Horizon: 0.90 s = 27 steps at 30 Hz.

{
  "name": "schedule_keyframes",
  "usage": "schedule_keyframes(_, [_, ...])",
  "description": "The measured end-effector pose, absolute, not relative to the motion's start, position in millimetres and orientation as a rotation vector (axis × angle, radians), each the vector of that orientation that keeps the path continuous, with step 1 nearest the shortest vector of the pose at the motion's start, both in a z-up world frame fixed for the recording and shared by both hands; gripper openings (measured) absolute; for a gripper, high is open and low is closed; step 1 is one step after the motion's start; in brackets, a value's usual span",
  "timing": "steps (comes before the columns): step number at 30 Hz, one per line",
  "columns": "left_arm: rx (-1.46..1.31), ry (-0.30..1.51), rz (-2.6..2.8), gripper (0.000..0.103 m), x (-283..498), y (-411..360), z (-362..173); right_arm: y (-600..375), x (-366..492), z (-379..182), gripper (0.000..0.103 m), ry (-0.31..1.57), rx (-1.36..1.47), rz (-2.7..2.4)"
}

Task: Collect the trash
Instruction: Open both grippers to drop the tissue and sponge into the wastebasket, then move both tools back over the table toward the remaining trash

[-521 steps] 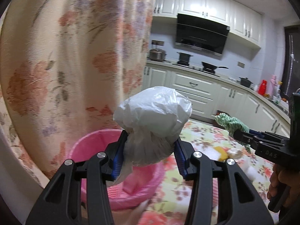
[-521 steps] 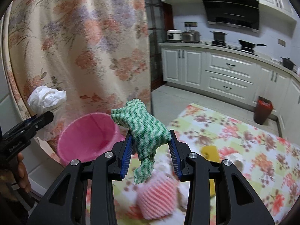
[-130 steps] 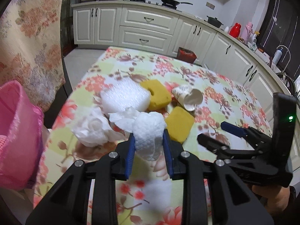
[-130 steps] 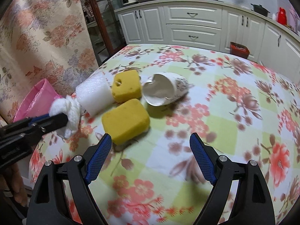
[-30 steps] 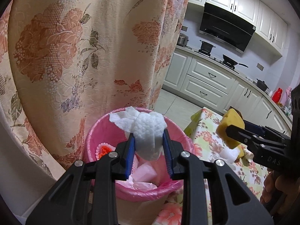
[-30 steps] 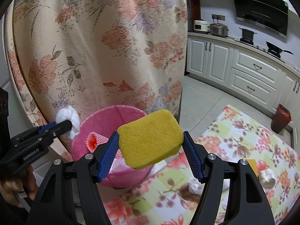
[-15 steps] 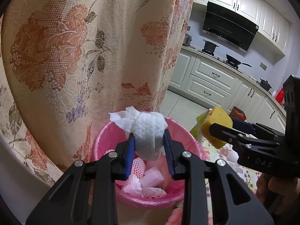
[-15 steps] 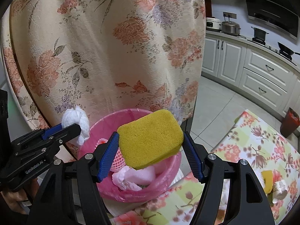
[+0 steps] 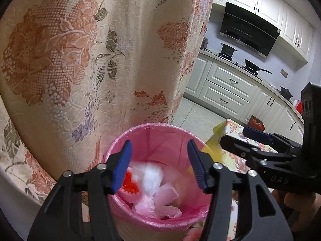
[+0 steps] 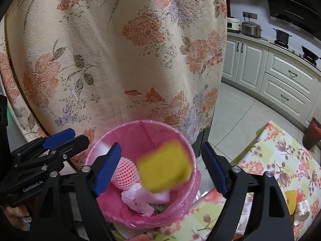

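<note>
- Both tools hang over the round pink bin with its pink plastic liner (image 10: 140, 219), which stands beside the flower-patterned bench (image 10: 280, 160) and in front of a floral curtain (image 9: 80, 60); the step in hand appears to be the drop.
- The left tool (image 9: 158, 164) is opening, nothing between its blue pads; a blurred white wad of paper (image 9: 151, 175) shows below them, seemingly falling into the bin.
- The right tool (image 10: 160, 166) is also opening, jaws wide; the yellow rectangular sponge (image 10: 164, 168) sits blurred between the pads without touching either, apparently in mid-fall above the bin mouth.
- Inside the bin lie a pink foam net sleeve (image 10: 124, 172), crumpled pale pink plastic (image 10: 136, 198) and something red (image 9: 129, 182), with darker scraps near the bottom.
- More rubbish waits on the bench: another yellow piece (image 10: 291, 198) and a crumpled white paper cup (image 10: 302, 206) at the right edge.
- The next move likely calls for swinging both tools back to the bench, jaws wide, for those leftovers.
</note>
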<state>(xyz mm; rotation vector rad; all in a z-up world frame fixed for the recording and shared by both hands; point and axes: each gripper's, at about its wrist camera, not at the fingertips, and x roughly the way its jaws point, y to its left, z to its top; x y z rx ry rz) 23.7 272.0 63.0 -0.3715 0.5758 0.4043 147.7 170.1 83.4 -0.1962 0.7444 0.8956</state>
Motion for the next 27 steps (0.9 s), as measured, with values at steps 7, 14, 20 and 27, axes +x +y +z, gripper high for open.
schedule_keyframes(7, [-0.375,0.574,0.419,0.058,25.4,276.8,65.9,160.5,154.3,86.6,0.078,0.736,-0.188,0.883])
schedule_keyframes(14, [-0.357,0.563,0.408,0.058,30.1,265.5,73.6,132.9,155.8,95.7,0.078,0.706,-0.169,0.84])
schedule_keyframes(20, [-0.341,0.553,0.376,0.058,26.9,243.0,82.8,95.8,147.9,103.4,0.079,0.683,-0.156,0.782])
schedule_keyframes(27, [-0.306,0.556,0.328,0.059,27.3,201.0,90.4,34.2,136.9,105.9,0.079,0.675,-0.129,0.705])
